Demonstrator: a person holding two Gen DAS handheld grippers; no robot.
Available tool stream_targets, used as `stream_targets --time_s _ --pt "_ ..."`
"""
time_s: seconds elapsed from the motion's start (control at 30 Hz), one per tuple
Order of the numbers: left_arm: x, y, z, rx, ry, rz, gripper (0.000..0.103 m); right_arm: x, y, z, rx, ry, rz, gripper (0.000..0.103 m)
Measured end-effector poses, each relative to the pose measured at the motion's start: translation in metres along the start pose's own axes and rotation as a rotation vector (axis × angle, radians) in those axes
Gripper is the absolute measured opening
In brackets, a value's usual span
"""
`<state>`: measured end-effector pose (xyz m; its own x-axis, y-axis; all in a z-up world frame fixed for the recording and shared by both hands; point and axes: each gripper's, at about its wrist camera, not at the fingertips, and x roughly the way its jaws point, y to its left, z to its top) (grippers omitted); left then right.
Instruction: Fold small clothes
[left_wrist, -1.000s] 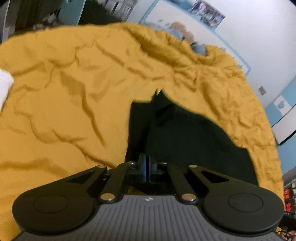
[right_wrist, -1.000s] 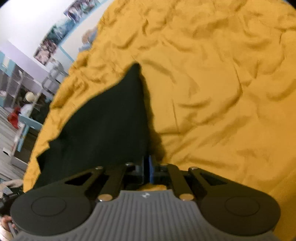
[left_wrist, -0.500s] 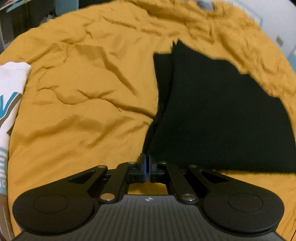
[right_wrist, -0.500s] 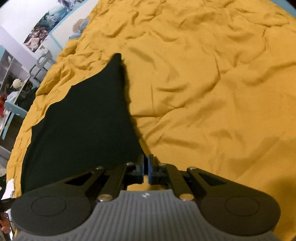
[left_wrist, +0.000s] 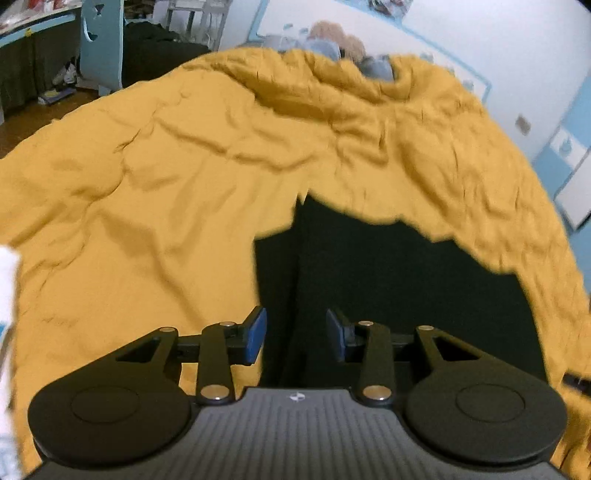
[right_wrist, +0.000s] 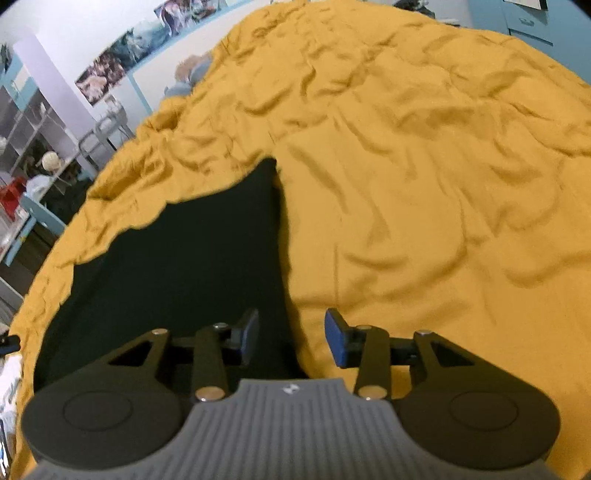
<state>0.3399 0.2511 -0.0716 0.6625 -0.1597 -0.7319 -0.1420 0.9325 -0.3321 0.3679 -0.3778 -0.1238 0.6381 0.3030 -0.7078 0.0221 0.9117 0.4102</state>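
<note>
Surface: you are working over a mustard-yellow bedspread (left_wrist: 155, 192), wrinkled all over, which fills most of both views.
Garment: your black garment (left_wrist: 388, 295) lies flat on the bedspread, in the lower right of the left wrist view and the lower left of the right wrist view (right_wrist: 177, 258); too dark to name more closely.
Left gripper (left_wrist: 295, 334): your jaws are opening, blue pads apart over the garment's left edge, pressing on nothing.
Right gripper (right_wrist: 291, 338): your jaws are opening too, straddling the garment's right edge, cloth below the gap but not pinched.
Room, left view only: a light blue chair (left_wrist: 101, 40) and dark floor at upper left, a white wall with a blue-edged panel at upper right, and a white cloth (left_wrist: 7, 295) at the left edge.
Room, right view only: a strip of photos (right_wrist: 122, 55) on the wall at upper left, with grey shelving (right_wrist: 33, 140) below it.
Both views: a blurred bluish and tan bundle (left_wrist: 332, 44) lies past the far end of the bedspread.
</note>
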Motion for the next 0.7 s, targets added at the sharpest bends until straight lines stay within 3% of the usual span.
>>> stream_targets --time_s 0.2,0.33,0.5,0.57,0.6,0.63,0.7 --pt "0.066 0.003 0.033 -0.101 -0.036 -0.03 0.062 0.043 -0.001 0.026 0.055 -0.011 0.036 0.039" --pt "0.107 0.016 0.045 -0.15 -0.036 0.009 0.062 0.065 0.005 0.038 0.045 -0.02 0.035 0.039" --pt "0.14 0.024 0.049 -0.231 -0.04 -0.037 0.06 0.081 0.004 0.039 0.033 -0.037 0.029 0.039" --pt "0.15 0.024 0.047 -0.264 -0.057 -0.043 0.048 0.086 0.004 0.036 0.026 -0.025 -0.001 0.039" --pt "0.152 0.022 0.045 -0.271 -0.066 -0.049 0.031 0.088 0.004 0.034 0.018 -0.029 -0.008 0.039" --pt "0.154 0.02 0.046 -0.263 -0.065 -0.062 0.005 0.088 0.004 0.033 0.013 -0.035 -0.008 0.039" --pt "0.151 0.011 0.05 -0.202 -0.071 -0.073 0.005 0.089 0.002 0.033 0.015 -0.038 -0.008 0.039"
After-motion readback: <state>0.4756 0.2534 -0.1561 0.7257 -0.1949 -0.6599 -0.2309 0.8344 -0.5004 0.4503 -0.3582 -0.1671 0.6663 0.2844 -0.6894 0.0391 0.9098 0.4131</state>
